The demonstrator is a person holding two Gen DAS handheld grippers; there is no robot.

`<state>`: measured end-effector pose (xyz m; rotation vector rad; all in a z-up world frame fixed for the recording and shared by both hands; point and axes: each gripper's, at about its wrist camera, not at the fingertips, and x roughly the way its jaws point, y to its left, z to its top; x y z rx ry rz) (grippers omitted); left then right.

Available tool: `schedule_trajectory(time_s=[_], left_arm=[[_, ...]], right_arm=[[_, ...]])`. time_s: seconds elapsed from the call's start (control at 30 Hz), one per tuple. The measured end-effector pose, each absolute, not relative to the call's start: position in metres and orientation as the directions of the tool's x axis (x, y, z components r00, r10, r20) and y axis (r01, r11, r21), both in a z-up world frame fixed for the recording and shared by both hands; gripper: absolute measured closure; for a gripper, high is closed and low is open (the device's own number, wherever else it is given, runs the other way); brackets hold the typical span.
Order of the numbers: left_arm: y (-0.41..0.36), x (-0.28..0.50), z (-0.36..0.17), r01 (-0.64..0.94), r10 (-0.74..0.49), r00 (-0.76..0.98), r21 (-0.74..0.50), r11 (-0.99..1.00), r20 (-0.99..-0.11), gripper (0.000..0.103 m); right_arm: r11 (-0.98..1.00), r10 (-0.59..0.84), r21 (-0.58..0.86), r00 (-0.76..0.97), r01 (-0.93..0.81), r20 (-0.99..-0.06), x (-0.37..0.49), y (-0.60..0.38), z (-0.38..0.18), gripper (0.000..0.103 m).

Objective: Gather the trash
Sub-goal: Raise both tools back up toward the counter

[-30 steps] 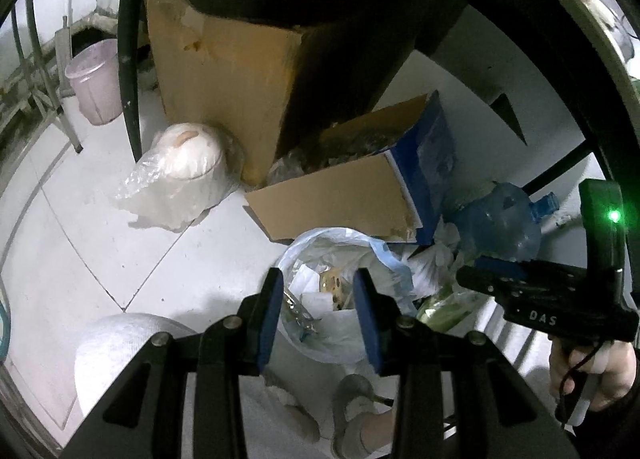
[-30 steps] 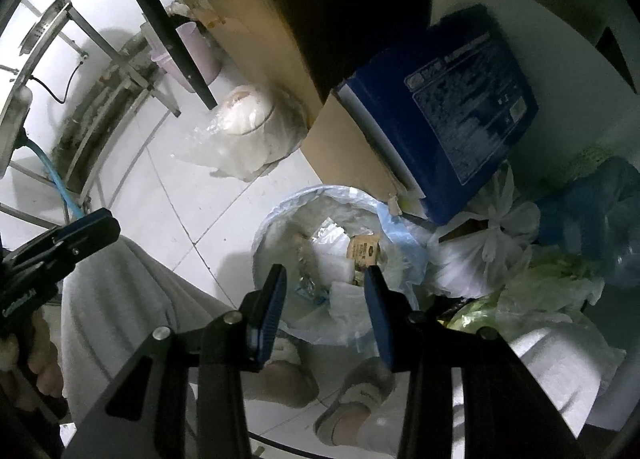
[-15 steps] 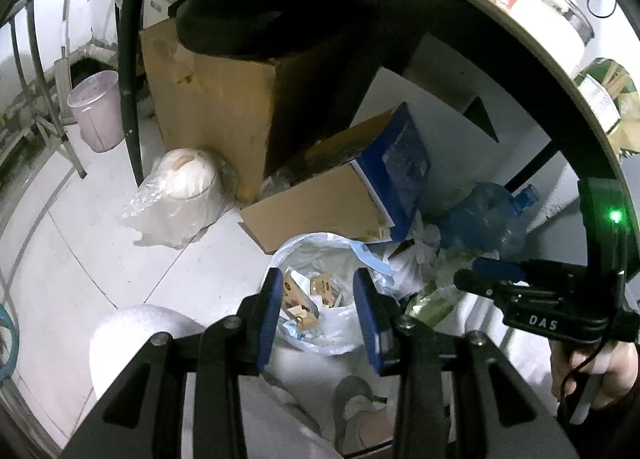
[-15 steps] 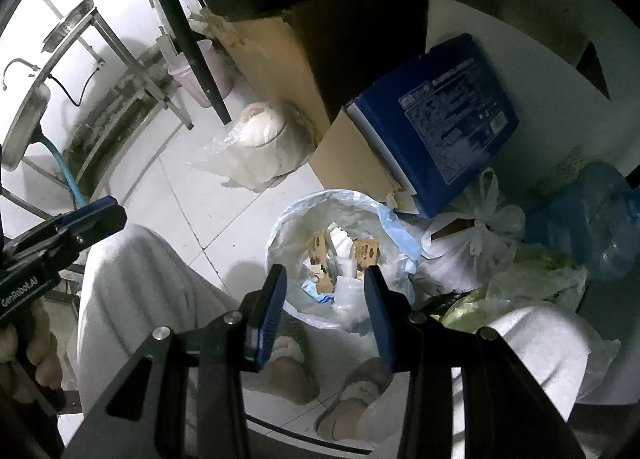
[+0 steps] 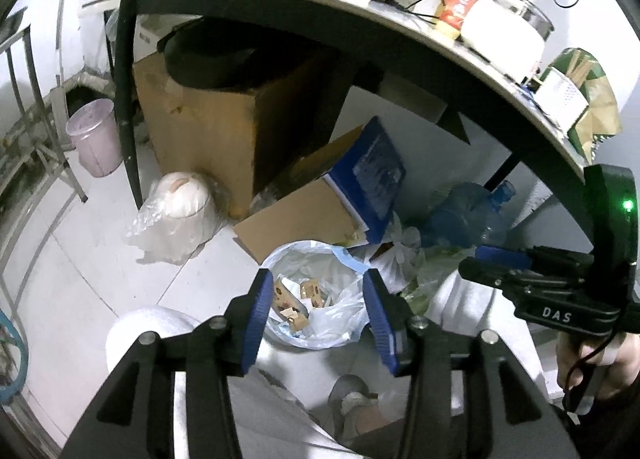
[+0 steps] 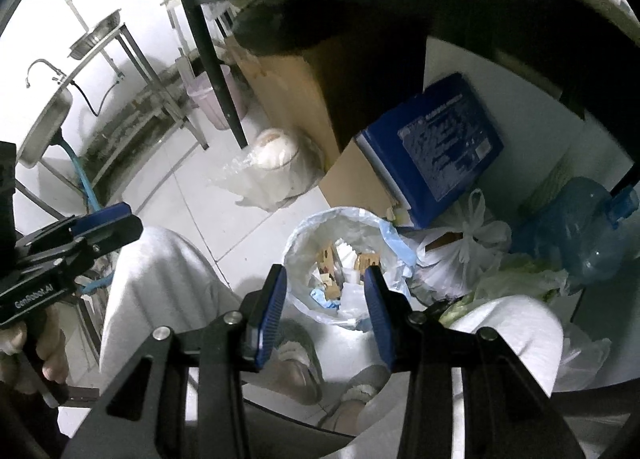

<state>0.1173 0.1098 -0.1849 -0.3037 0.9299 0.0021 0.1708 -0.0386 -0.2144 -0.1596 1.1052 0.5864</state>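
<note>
Both the left gripper (image 5: 318,305) and right gripper (image 6: 325,309) gape empty above the crinkled, plastic-lined bin (image 6: 304,235) (cardboard scraps inside).

Black handheld grippers with blue pads, held by a person in pale grey trousers.
The left gripper (image 5: 318,299) and right gripper (image 6: 325,301) show silver screws; one body reads "DAS" beside a green light, another "GenRobot.AI".
</note>
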Motion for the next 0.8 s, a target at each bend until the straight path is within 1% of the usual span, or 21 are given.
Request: schedule_trajectory(time_s=[0.5, 0.57, 0.8], left_arm=[[0.071, 0.121, -0.126, -0.028, -0.149, 0.646, -0.218, 0.976, -0.749, 0.054], [0.067, 0.122, -0.119, -0.015, -0.153, 0.653, -0.215, 0.976, -0.742, 0.050], [0.055, 0.128, -0.092, 0.018, -0.154, 0.677, -0.194, 0.981, -0.720, 0.048]], right_arm=[[0.831, 0.422, 0.162, 0.413, -0.532, -0.807, 0.156, -0.062, -0.144, 0.065], [0.830, 0.429, 0.165, 0.423, -0.532, -0.798, 0.156, -0.067, -0.136, 0.065], [0.831, 0.452, 0.172, 0.462, -0.529, -0.763, 0.156, -0.085, -0.107, 0.065]])
